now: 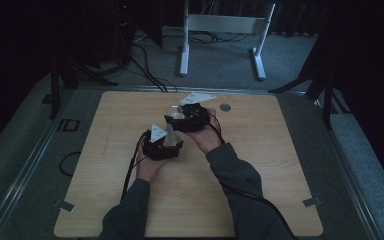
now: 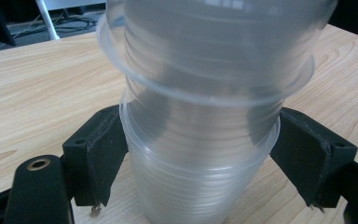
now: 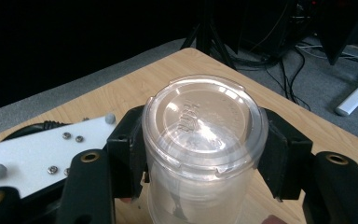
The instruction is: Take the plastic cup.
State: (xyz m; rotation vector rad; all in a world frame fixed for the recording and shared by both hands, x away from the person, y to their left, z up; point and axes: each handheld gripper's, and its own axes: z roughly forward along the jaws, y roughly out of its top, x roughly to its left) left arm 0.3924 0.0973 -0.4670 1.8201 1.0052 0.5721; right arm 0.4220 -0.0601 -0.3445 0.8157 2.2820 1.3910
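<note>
My left gripper (image 2: 205, 158) is shut on a stack of nested clear plastic cups (image 2: 200, 186), one black jaw on each side. Above it a second clear cup (image 2: 209, 51) overlaps the stack's top; how they join is unclear through the plastic. My right gripper (image 3: 200, 149) is shut on that second clear cup (image 3: 204, 126), whose flat base faces the camera. In the high view both grippers meet over the middle of the wooden table (image 1: 260, 165), left gripper (image 1: 164, 142) nearer the person, right gripper (image 1: 186, 119) just beyond, with the cups (image 1: 172, 134) between them.
A small grey disc (image 1: 225, 107) lies on the table behind the right gripper. Black cables (image 1: 130, 170) trail from both grippers along the forearms. A white frame (image 1: 222, 35) and loose cables stand on the floor beyond the table's far edge.
</note>
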